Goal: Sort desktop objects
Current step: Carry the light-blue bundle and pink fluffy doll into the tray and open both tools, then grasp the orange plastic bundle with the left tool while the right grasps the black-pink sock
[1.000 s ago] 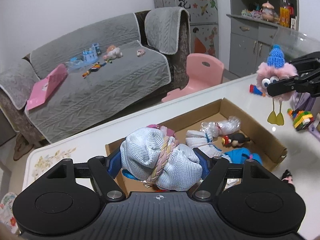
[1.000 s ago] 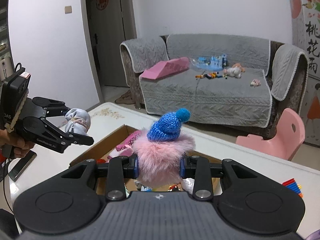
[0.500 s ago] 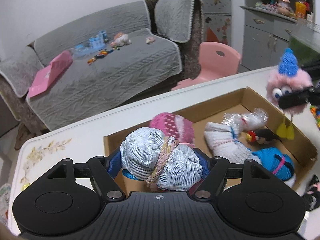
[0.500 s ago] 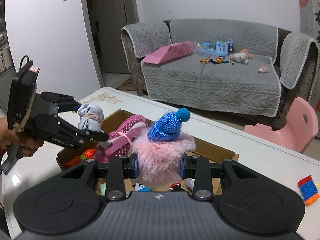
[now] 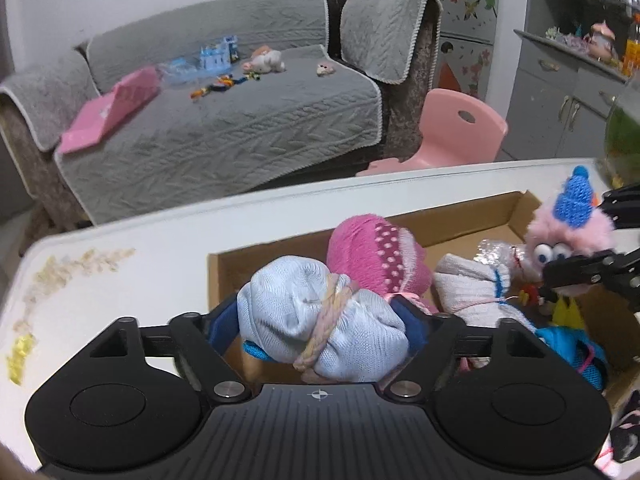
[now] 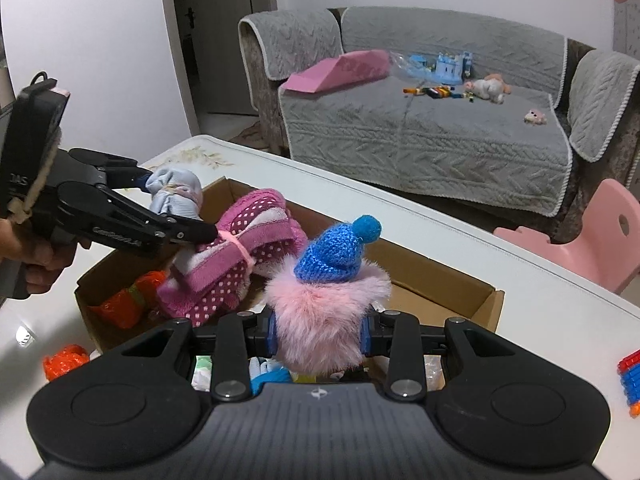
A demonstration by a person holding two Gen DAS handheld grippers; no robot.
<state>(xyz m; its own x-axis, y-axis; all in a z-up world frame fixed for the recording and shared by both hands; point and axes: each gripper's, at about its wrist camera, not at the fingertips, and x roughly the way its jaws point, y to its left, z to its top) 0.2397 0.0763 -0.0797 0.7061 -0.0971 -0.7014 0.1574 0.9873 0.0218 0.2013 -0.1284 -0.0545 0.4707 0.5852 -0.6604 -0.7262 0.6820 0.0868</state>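
1. My left gripper [image 5: 322, 320] has just been opening its jaws; the pale blue sock bundle [image 5: 320, 320] sits between them, and whether the blue pads are pressing on it I cannot tell
2. The bundle hangs over the near-left corner of the cardboard box [image 5: 460, 216], so the release direction is straight down. Its long axis runs left to right across the jaws, with a braided band around its middle
3. My right gripper [image 6: 318, 336] is clamped on the pink fluffy toy [image 6: 324, 320], which wears a blue knitted hat [image 6: 336, 252]. The toy is held upright above the right half of the box
4. Box contents visible: a pink dotted sock roll [image 6: 240, 256] directly beyond the blue bundle, a white sock bundle [image 5: 468, 288] to its right, a blue item [image 5: 568, 344] nearer the right wall, and an orange packet [image 6: 128, 300] at the left end
5. Judgement: the left hand is nearer to its drop point; the space below the bundle looks tight against the pink roll
6. The box rests on a white table [image 5: 140, 264]. Coloured blocks [image 6: 630, 380] lie on the table at the right
7. Beyond the table: a grey sofa [image 5: 224, 120] with scattered toys and a pink chair [image 5: 456, 128]
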